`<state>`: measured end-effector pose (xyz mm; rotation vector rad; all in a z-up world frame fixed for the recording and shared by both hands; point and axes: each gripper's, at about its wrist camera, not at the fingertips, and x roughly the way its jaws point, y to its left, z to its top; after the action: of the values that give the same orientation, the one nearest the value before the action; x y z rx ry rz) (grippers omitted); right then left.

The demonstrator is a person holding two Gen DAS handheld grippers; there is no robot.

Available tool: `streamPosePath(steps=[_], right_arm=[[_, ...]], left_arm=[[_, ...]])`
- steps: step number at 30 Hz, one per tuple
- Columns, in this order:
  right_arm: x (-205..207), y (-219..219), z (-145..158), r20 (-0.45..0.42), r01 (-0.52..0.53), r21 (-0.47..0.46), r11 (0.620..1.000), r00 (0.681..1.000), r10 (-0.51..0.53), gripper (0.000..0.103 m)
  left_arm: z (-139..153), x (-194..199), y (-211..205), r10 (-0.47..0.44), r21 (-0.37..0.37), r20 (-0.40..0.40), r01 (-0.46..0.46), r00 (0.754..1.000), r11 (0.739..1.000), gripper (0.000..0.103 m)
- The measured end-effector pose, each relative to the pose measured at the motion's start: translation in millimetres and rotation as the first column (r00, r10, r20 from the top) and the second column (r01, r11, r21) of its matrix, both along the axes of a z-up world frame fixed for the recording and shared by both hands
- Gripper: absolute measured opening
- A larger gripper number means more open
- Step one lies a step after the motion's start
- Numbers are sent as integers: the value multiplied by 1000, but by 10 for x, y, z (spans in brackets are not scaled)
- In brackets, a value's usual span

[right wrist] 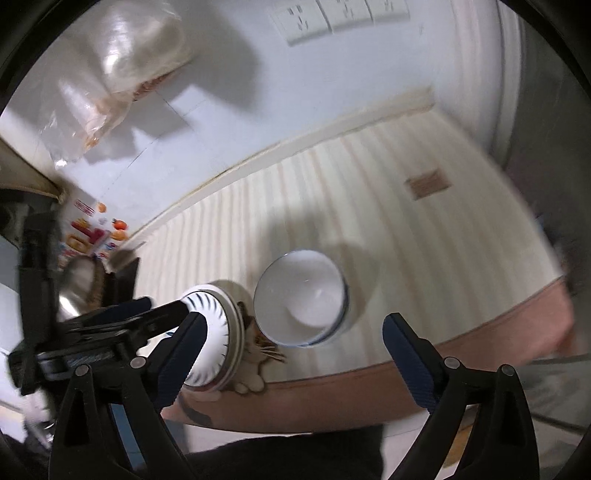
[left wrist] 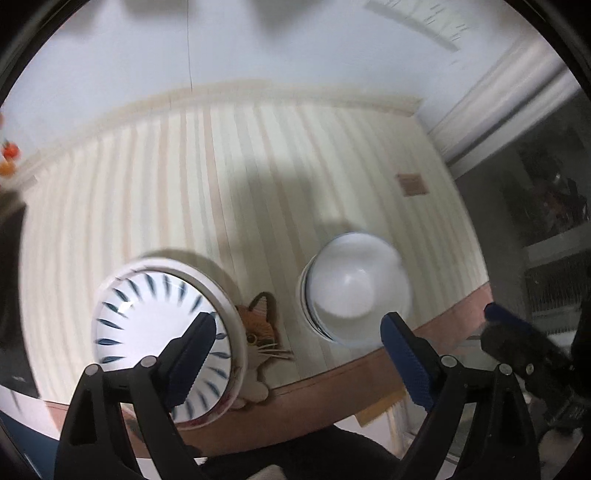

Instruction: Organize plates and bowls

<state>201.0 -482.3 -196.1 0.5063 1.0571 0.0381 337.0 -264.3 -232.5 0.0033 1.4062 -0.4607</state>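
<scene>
A white bowl with blue dash marks [left wrist: 155, 332] sits nested in a plain white dish near the table's front edge, on the left. A plain white bowl with a thin blue rim [left wrist: 356, 291] stands to its right on the striped cloth. My left gripper [left wrist: 299, 354] is open and empty, held above the front edge between the two bowls. In the right wrist view the patterned bowl [right wrist: 212, 339] and the plain bowl [right wrist: 301, 301] lie ahead. My right gripper [right wrist: 291, 354] is open and empty. The left gripper [right wrist: 110, 325] shows at the left there.
A cat-shaped mat [left wrist: 260, 332] lies between the bowls. The cream striped tablecloth [left wrist: 221, 177] reaches back to a white wall with sockets [right wrist: 340, 16]. A plastic bag [right wrist: 122, 70] hangs at the back left. A dark cabinet [left wrist: 535, 206] stands at the right.
</scene>
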Motion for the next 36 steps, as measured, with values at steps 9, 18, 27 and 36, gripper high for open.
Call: streamPosePath(steps=[9,18,27,36], right_arm=[[489,-351,-1254,-120,11,225,974,993,16,98],[720,-429,-2157,-238,52,430,901,970,57,66],[841,-333,-2323,-242,36,445,895,967,81,49],[927,-337,-2223,-243,-3,427,904,963,118,49]], left_arm=[[-967,409,-328,-35,-13,-258,32,966,999,71],[-1312,465,-490,-54,-92,-386,19,921,996,48],[-1259,446,-437,-26,-96,-357,-9,934,995,46],[-1172,410,-459,-3,-85,-360,-30,933,996,46]])
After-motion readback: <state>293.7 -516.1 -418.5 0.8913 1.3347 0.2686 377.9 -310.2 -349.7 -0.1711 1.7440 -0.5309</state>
